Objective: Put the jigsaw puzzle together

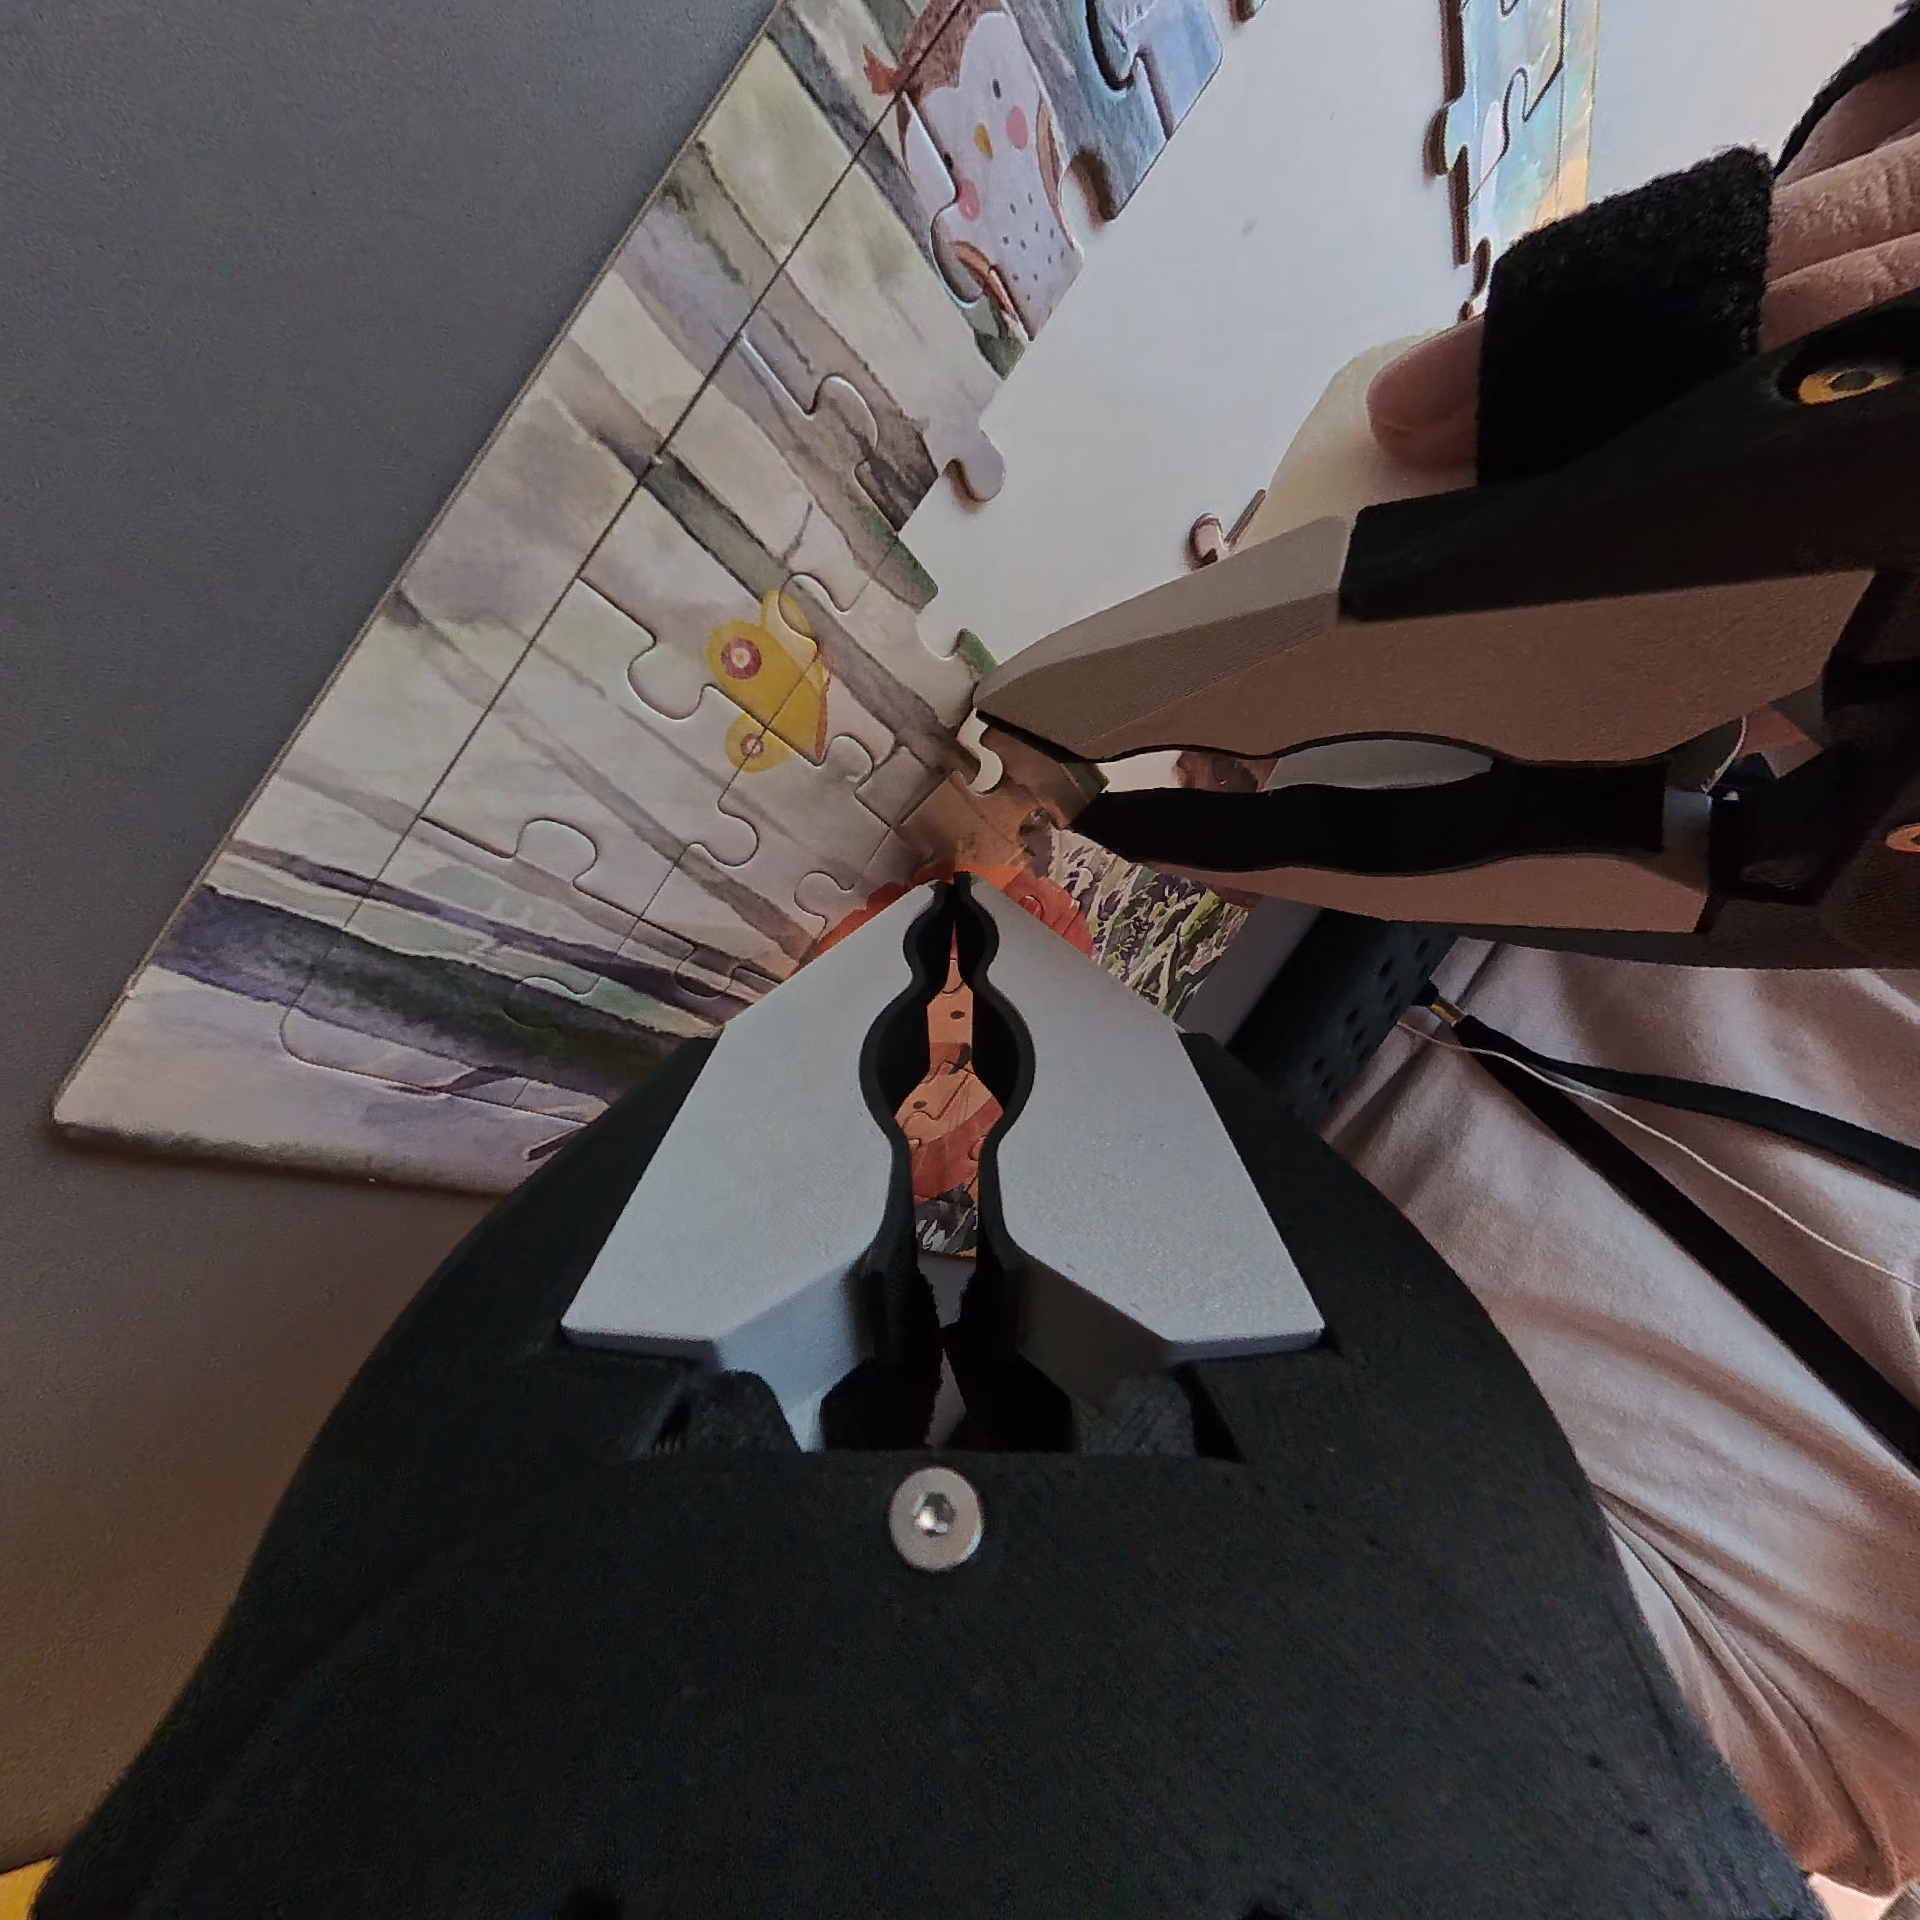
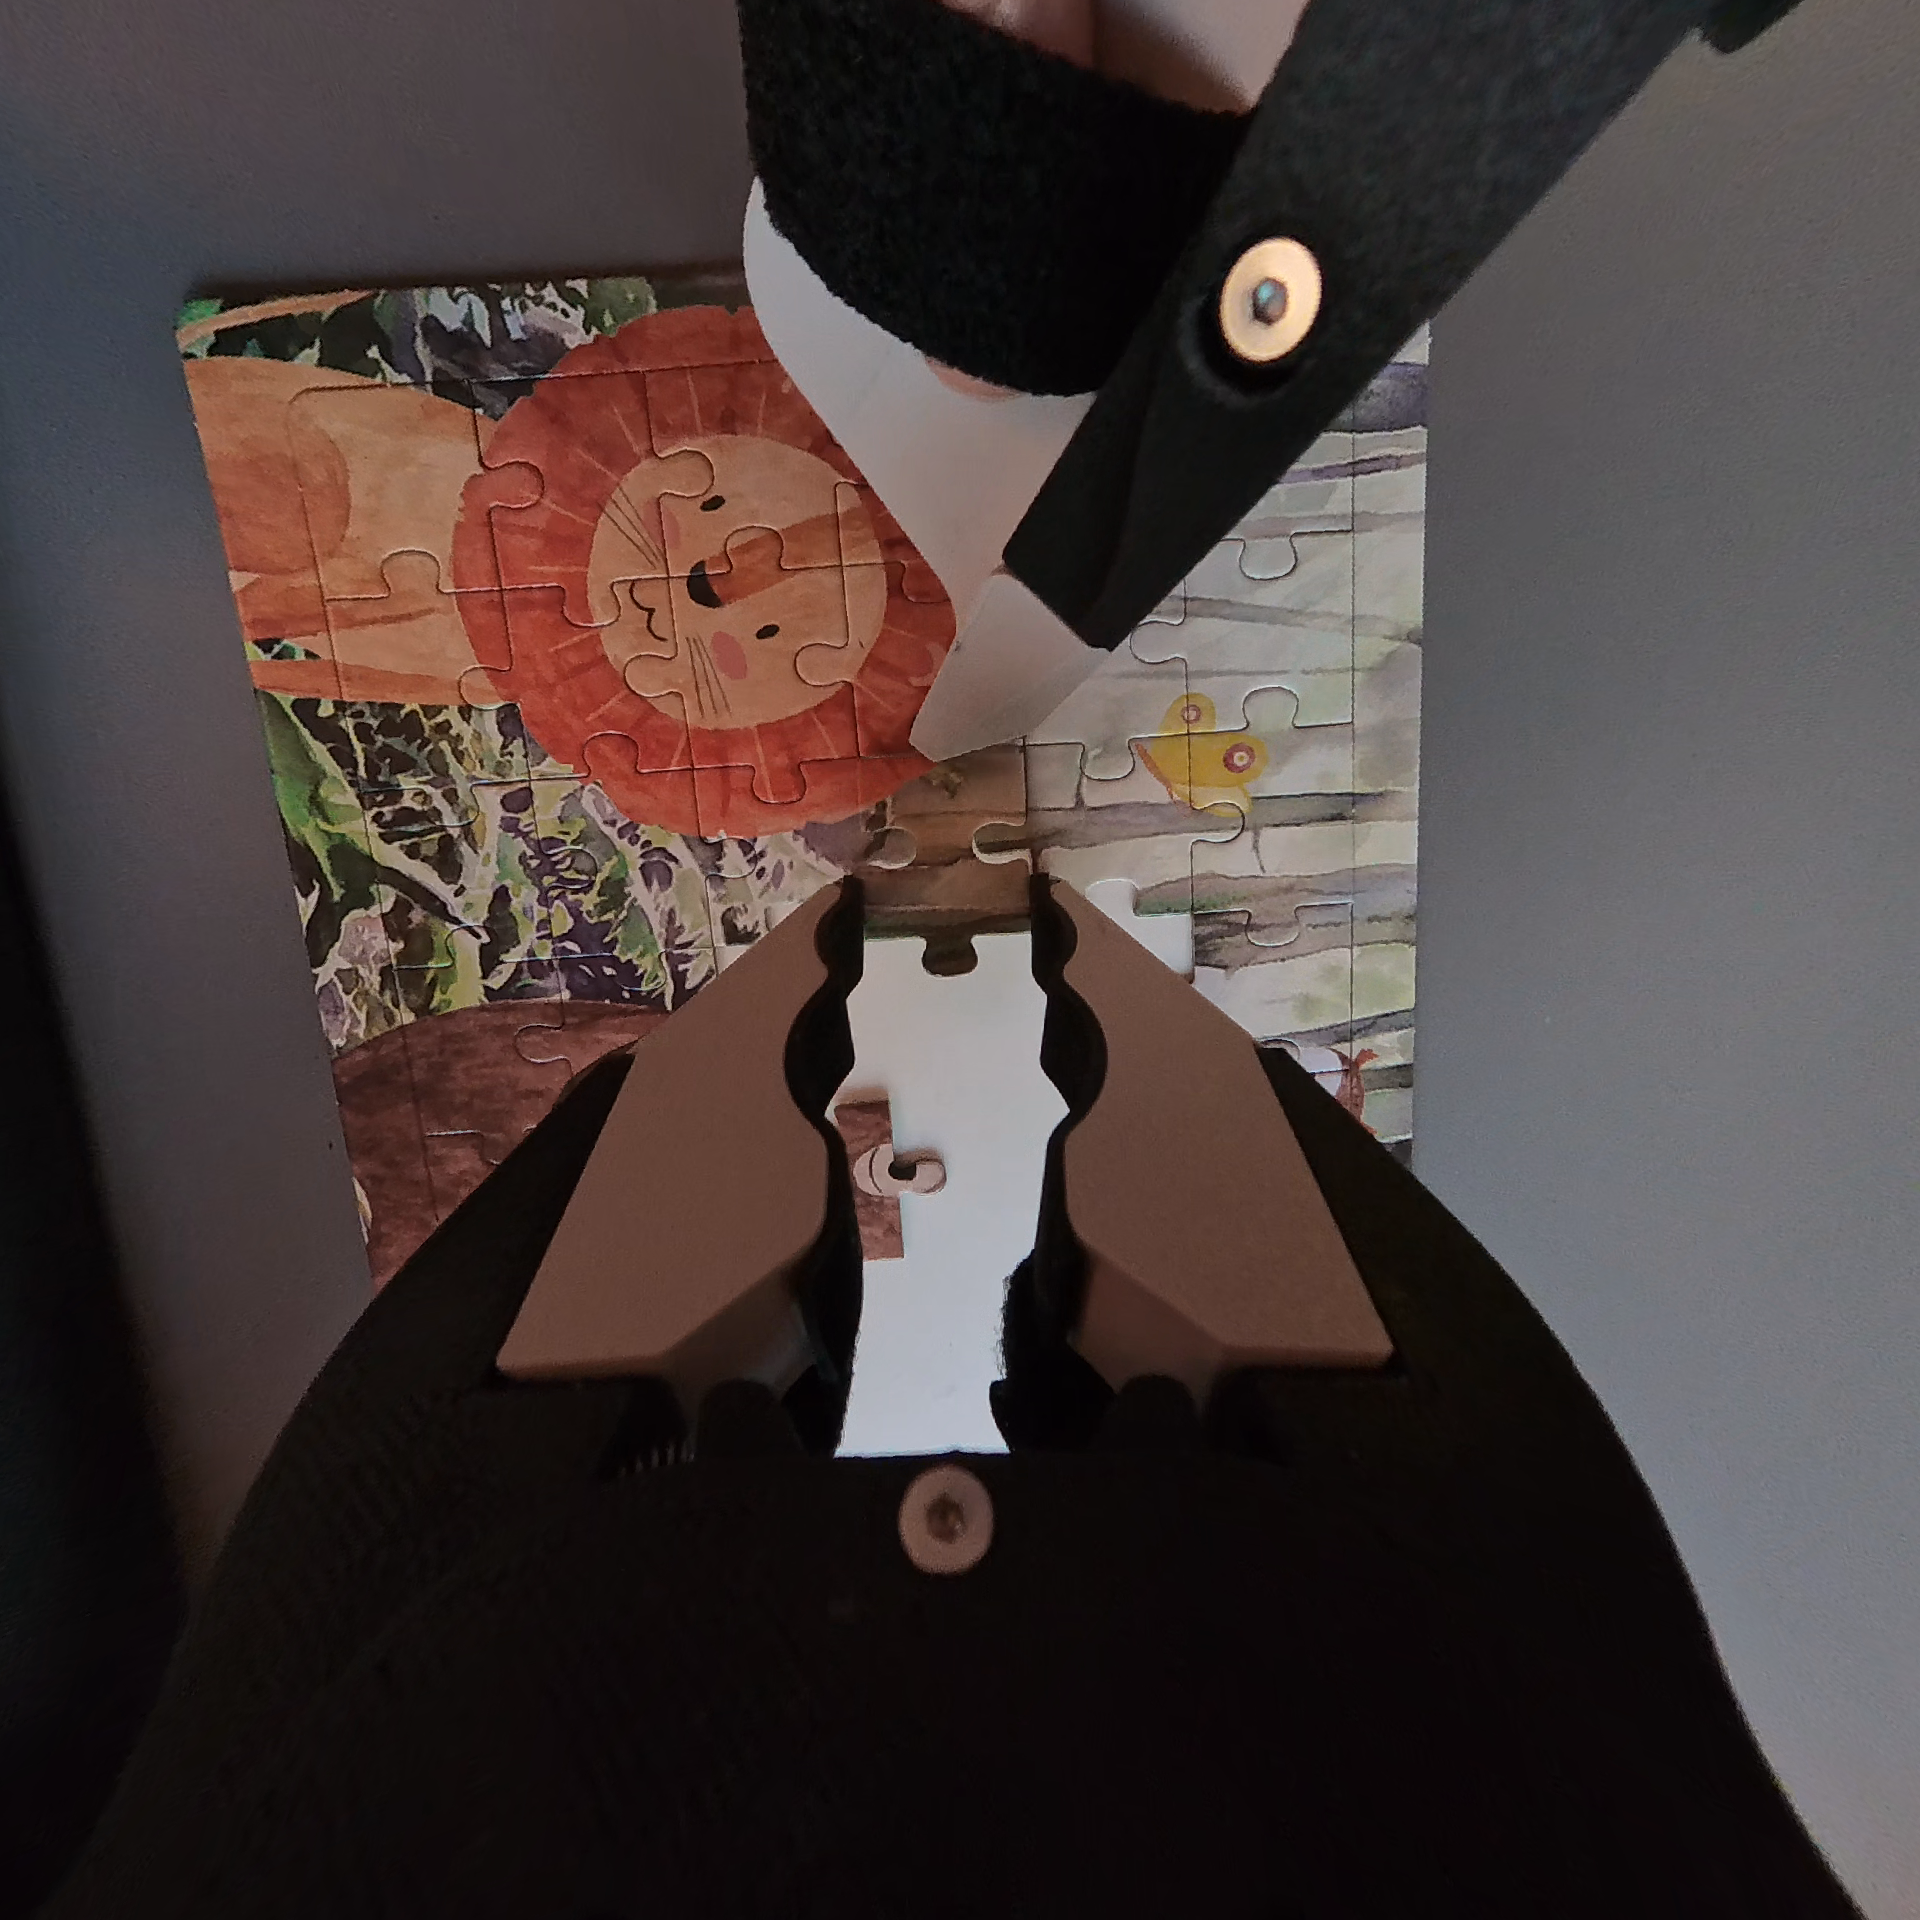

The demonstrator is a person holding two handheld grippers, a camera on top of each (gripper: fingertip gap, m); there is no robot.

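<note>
Right wrist view looks down on the puzzle (image 2: 436, 852) lying flat on a grey table (image 2: 1662, 831). The right gripper (image 2: 948, 885) has its jaws partly apart, one tip on each side edge of a brown-and-tan piece (image 2: 951, 883) that sits at the rim of the white unfilled area (image 2: 935, 1039). Whether that piece is fully seated or slightly raised cannot be told. The gripper's black body hides the puzzle's near edge.

The left gripper (image 2: 966, 727) comes in from above, its tips resting on the puzzle beside the lion (image 2: 717, 613), just past the held piece. A black strap (image 2: 966, 208) and the gripper cover the puzzle's upper middle. A yellow butterfly (image 2: 1205, 753) shows to the right.

Left wrist view shows the left gripper (image 1: 956, 883) with its jaws closed and nothing between them; the lion shows orange through the wavy gap behind the tips. The right gripper (image 1: 1023, 764) enters from the right, clamped on the piece (image 1: 987, 805), which is mostly hidden by its jaws. A hand (image 1: 1766, 260) under a strap is cut off at the frame edge. A white owl (image 1: 987, 156) sits in the far assembled part, cropped at the top.
</note>
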